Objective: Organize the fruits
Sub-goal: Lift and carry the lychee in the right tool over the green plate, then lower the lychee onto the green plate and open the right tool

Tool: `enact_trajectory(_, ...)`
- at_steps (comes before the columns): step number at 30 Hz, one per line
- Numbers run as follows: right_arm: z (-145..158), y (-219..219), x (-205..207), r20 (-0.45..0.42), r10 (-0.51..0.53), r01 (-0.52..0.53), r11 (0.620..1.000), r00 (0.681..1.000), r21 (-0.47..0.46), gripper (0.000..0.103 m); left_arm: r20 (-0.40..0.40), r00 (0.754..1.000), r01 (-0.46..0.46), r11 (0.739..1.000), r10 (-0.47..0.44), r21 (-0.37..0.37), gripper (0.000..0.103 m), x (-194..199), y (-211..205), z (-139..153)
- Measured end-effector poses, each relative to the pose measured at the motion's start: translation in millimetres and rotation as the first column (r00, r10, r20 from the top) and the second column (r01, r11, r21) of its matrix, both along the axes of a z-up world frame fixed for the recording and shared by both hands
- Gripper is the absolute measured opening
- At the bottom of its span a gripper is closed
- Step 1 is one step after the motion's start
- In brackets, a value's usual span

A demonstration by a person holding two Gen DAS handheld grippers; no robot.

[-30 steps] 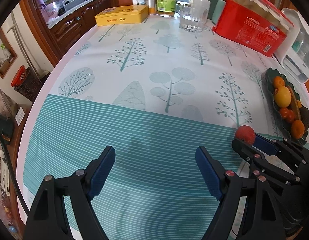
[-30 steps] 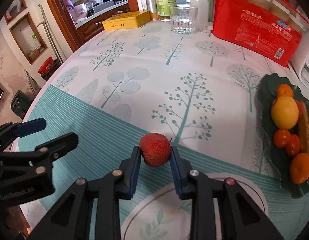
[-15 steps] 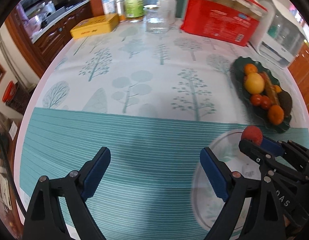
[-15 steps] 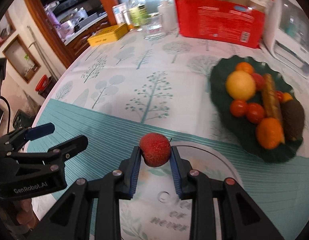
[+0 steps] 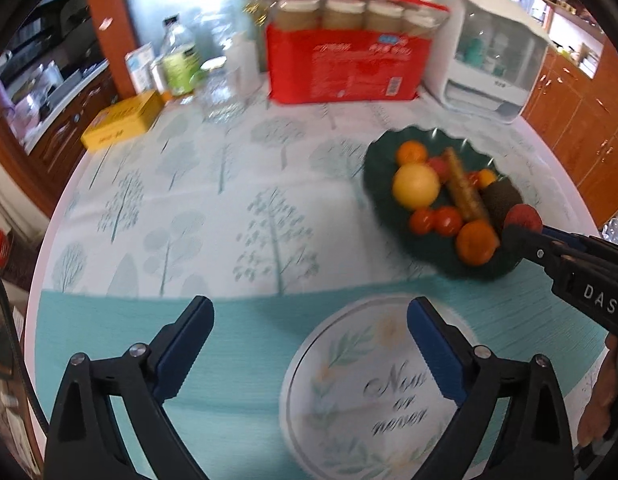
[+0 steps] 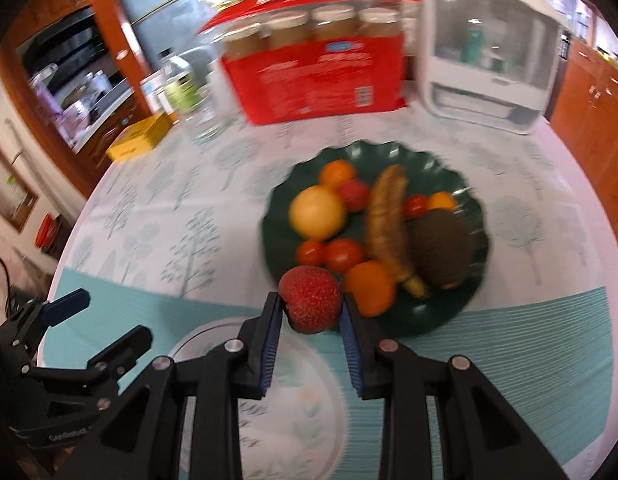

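Observation:
My right gripper is shut on a bumpy red lychee, held above the near rim of a dark green scalloped plate. The plate holds a yellow round fruit, small tomatoes, oranges, a brown banana and a dark avocado. In the left wrist view the same lychee hangs at the green plate's right side. My left gripper has nothing between its fingers; its jaws are opening wide over the teal cloth, beside a white round plate with leaf print.
At the back of the table stand a red carton of jars, a white covered rack, a yellow tin, a glass and bottles. Wooden cabinets surround the round table. The tree-print cloth covers it.
Both grippers swung right and rose; the green fruit plate came toward the middle of both views. The left jaws spread wider. The lychee stayed clamped in the right gripper.

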State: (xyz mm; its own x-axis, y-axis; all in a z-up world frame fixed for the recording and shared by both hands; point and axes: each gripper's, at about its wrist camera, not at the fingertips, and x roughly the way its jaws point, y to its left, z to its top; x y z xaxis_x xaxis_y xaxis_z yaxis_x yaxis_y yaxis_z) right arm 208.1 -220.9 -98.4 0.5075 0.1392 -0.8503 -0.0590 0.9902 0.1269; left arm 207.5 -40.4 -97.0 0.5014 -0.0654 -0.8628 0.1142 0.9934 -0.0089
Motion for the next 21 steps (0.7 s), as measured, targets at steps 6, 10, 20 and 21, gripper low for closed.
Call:
enact_trajectory(6, 6, -19, 28, -0.015, -0.030, 0.029, 0.999, 0.999, -0.037, 0.029, 0.058, 0.998, 0.009, 1.000, -0.009, 0.005, 0.102, 39, -20, 17)
enact_trajectory(10, 7, -19, 48, -0.001, -0.036, 0.036, 0.996, 0.999, -0.077, 0.030, 0.074, 0.997, -0.007, 1.000, 0.007, 0.008, 0.102, 62, -28, 19)
enact_trajectory(20, -13, -16, 81, -0.049, -0.046, 0.041, 0.994, 0.998, -0.106, 0.030, 0.016, 1.000, -0.014, 1.000, 0.013, 0.020, 0.102, 90, -35, -8)
enact_trajectory(21, -14, -17, 81, -0.054, -0.047, 0.042, 0.994, 0.997, -0.097, 0.031, 0.009, 1.000, -0.010, 1.000, 0.009, 0.017, 0.102, 91, -36, -11)
